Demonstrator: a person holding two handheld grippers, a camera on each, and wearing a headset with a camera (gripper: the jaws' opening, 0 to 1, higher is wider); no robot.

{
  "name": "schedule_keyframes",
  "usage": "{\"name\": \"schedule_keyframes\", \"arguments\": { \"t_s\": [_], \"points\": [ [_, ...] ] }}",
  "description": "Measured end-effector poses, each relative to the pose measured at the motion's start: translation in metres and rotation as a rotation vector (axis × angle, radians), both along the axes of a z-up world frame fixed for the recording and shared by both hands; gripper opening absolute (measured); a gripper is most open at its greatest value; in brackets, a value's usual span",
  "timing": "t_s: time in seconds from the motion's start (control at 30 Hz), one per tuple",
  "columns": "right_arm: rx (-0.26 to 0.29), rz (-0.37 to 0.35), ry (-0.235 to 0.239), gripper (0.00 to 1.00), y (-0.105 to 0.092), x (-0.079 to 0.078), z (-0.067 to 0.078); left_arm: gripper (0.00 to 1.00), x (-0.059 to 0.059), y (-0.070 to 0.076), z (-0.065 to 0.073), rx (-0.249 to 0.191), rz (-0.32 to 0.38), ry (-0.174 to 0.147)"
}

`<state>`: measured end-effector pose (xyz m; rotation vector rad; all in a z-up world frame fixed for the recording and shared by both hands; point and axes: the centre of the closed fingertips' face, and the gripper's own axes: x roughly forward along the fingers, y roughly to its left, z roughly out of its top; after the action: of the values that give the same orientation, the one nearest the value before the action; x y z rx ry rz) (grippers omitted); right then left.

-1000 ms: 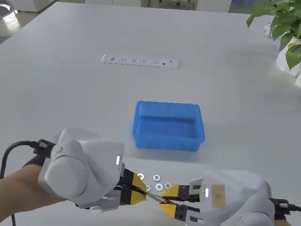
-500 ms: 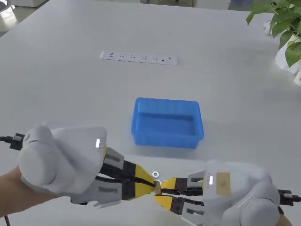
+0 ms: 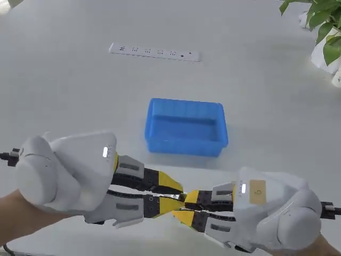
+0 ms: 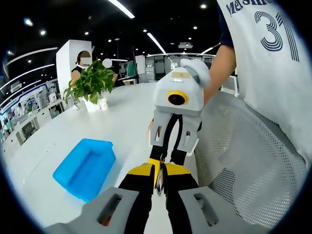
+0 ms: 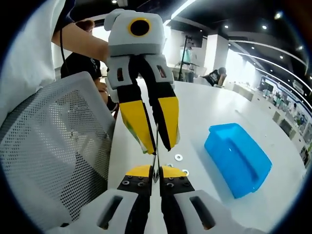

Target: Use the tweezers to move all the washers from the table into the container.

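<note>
Now the left claw (image 3: 176, 197) and right claw (image 3: 182, 207) have met, both clamped on the tweezers (image 5: 155, 160).

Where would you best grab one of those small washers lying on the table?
Probably by its rim: the washer lies flat on the table, so come from straight above, one tip of the tweezers in the hole, one outside.

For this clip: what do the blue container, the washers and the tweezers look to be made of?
Container: likely moulded plastic, going by its uniform bright blue colour, soft sheen and rounded rim.
Washers: probably metal. They are small pale silvery rings, too small to be sure.
Tweezers: seemingly metal, a thin grey strip with a slight glint.
</note>
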<state>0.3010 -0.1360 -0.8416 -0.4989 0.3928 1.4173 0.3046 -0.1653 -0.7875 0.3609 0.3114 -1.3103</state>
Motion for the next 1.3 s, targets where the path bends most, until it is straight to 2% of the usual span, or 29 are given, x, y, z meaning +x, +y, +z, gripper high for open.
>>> {"name": "schedule_keyframes", "arguments": {
  "t_s": [0.1, 0.13, 0.17, 0.2, 0.37, 0.47, 0.57, 0.6, 0.63, 0.67, 0.73, 0.9, 1.1, 1.3],
  "points": [
    [0.0, 0.008, 0.001, 0.06, 0.002, 0.001, 0.001, 0.07, -0.003, -0.001, 0.001, 0.007, -0.034, -0.007],
    [-0.004, 0.014, 0.001, 0.06, 0.003, 0.0, 0.0, 0.07, -0.004, -0.001, 0.001, 0.026, -0.067, -0.048],
    [-0.003, 0.017, 0.003, 0.06, 0.003, 0.0, 0.0, 0.06, -0.004, -0.001, 0.001, 0.024, -0.071, -0.056],
    [-0.004, 0.025, 0.005, 0.06, 0.003, -0.001, 0.0, 0.06, -0.004, 0.001, 0.001, 0.017, -0.064, -0.037],
    [-0.013, 0.064, 0.014, 0.06, 0.004, -0.003, 0.0, 0.06, -0.007, 0.002, 0.001, 0.008, -0.076, -0.039],
    [-0.013, 0.064, 0.018, 0.07, 0.004, 0.0, 0.0, 0.06, -0.004, 0.003, 0.001, -0.005, -0.058, -0.036],
    [-0.007, 0.044, 0.02, 0.07, 0.004, 0.004, 0.001, 0.05, 0.0, 0.004, 0.003, -0.058, -0.029, -0.038],
    [-0.013, 0.038, 0.015, 0.07, 0.004, 0.005, 0.0, 0.05, 0.002, 0.005, 0.002, -0.077, -0.008, -0.029],
    [-0.005, 0.031, 0.017, 0.08, 0.004, 0.006, 0.001, 0.05, 0.004, 0.005, 0.004, -0.117, 0.016, -0.011],
    [-0.001, 0.016, 0.023, 0.09, 0.004, 0.008, 0.001, 0.05, 0.007, 0.006, 0.004, -0.128, 0.037, -0.004],
    [-0.008, 0.01, 0.005, 0.09, 0.005, 0.009, 0.001, 0.05, 0.006, 0.007, 0.004, -0.12, 0.035, -0.009],
    [-0.006, 0.01, 0.013, 0.1, 0.006, 0.01, 0.001, 0.05, 0.007, 0.007, 0.004, -0.117, 0.032, -0.002],
    [0.0, 0.019, -0.005, 0.1, 0.015, 0.015, 0.008, 0.05, 0.009, 0.01, 0.01, -0.097, 0.027, -0.027],
    [0.009, 0.003, -0.014, 0.11, 0.025, 0.024, 0.007, 0.05, 0.018, 0.023, 0.01, -0.073, 0.054, -0.047]
  ]
}}
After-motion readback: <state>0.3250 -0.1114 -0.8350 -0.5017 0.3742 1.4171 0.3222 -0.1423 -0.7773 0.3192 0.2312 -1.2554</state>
